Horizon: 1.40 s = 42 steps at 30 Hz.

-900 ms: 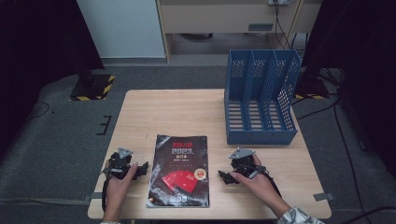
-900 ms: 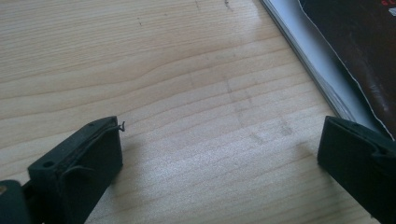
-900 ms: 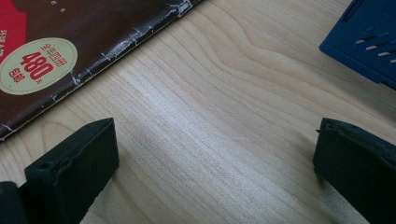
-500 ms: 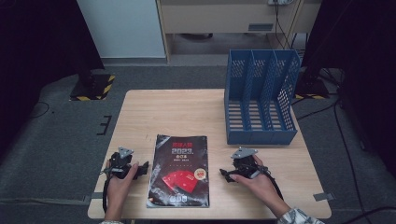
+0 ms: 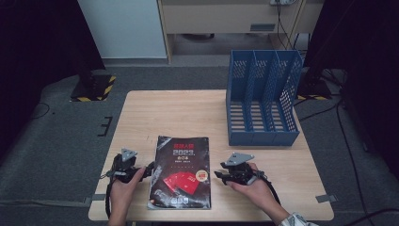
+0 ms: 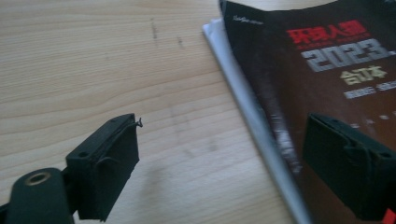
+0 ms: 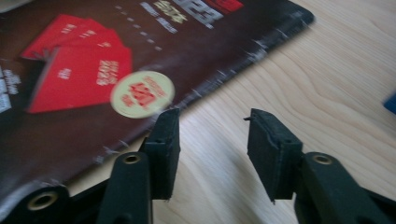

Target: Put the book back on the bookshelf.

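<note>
Black claws (image 5: pixel 150 169) (image 5: pixel 219 175) lie low, flanking the book (image 5: pixel 181 172), jaws apart.

Right gripper (image 5: pixel 220 174) nearer the book (image 5: pixel 181 172)

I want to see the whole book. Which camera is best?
The high view: the book lies whole on the table, cover up. The left gripper view gives its top corner and title; the right gripper view, a blurred edge with red pictures.
</note>
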Motion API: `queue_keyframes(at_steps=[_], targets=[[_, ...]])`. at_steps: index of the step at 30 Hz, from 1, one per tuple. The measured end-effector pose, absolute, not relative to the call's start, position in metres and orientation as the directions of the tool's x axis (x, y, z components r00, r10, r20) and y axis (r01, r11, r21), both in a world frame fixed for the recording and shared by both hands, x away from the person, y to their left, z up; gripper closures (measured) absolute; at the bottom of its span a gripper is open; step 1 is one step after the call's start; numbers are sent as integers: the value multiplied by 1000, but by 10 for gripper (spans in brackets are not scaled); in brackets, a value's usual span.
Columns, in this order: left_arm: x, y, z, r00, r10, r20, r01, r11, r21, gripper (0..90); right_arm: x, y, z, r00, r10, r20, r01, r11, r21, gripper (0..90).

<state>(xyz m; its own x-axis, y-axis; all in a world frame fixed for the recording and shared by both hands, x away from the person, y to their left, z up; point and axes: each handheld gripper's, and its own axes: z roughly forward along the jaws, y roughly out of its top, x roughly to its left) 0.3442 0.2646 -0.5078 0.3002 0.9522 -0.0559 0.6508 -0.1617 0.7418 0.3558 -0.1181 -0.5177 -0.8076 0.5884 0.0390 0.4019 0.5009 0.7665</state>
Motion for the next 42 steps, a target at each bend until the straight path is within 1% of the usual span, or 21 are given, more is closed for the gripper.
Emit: queue_keyframes(at_steps=[4,5,9,10,13,15,16,17,19,25,27,32,33,34,36,37,39,40,41,42], targets=[[340,254,-505,321,946,-49,644,-180,744,162,351,-110,-515,-824,566,32,376,505,777,560],[339,249,-505,323,945,-52,642,-179,745,177,349,-105,-515,-829,559,38,372,499,782,511],[343,237,-508,340,940,-21,650,-219,727,227,348,-98,-520,-833,549,65,389,499,774,416],[343,237,-508,340,940,-21,650,-219,727,233,348,-98,-520,-833,549,65,389,499,774,416],[348,234,-514,347,938,-15,675,-239,699,249,344,-87,-524,-848,523,85,389,506,770,337],[349,232,-517,352,935,-29,687,-238,687,251,343,-81,-526,-853,513,97,394,510,764,292],[349,232,-517,352,935,-29,687,-238,687,249,343,-81,-526,-853,513,97,394,510,764,292],[351,230,-519,353,935,-21,692,-245,679,245,342,-72,-531,-858,506,89,394,536,746,257],[353,229,-521,351,936,-20,696,-247,674,235,339,-67,-533,-857,511,69,387,548,742,210],[354,229,-525,350,936,-42,700,-231,676,210,338,-65,-535,-849,525,63,392,543,743,181],[354,229,-526,353,934,-60,702,-221,677,214,338,-66,-537,-841,535,82,408,528,745,170],[354,225,-526,383,920,-85,693,-225,685,262,338,-65,-537,-840,538,76,406,528,746,173],[354,222,-525,387,918,-89,695,-227,682,257,338,-65,-537,-841,536,74,404,531,745,174],[354,221,-525,388,918,-76,695,-238,679,265,337,-65,-537,-841,536,74,404,531,745,174],[354,221,-524,385,920,-75,698,-237,676,297,338,-65,-537,-841,535,74,404,531,745,174],[353,223,-521,372,924,-89,691,-212,691,328,337,-65,-537,-841,536,74,404,531,745,174],[352,225,-518,378,920,-101,682,-202,703,347,337,-65,-537,-842,535,73,403,532,745,173],[350,225,-517,385,915,-121,678,-192,709,392,338,-65,-537,-842,534,73,402,533,745,173],[350,225,-517,385,915,-121,678,-192,709,401,338,-65,-537,-842,534,73,402,533,745,173],[348,224,-516,398,907,-137,673,-188,715,449,338,-66,-537,-843,533,72,402,534,744,174]])
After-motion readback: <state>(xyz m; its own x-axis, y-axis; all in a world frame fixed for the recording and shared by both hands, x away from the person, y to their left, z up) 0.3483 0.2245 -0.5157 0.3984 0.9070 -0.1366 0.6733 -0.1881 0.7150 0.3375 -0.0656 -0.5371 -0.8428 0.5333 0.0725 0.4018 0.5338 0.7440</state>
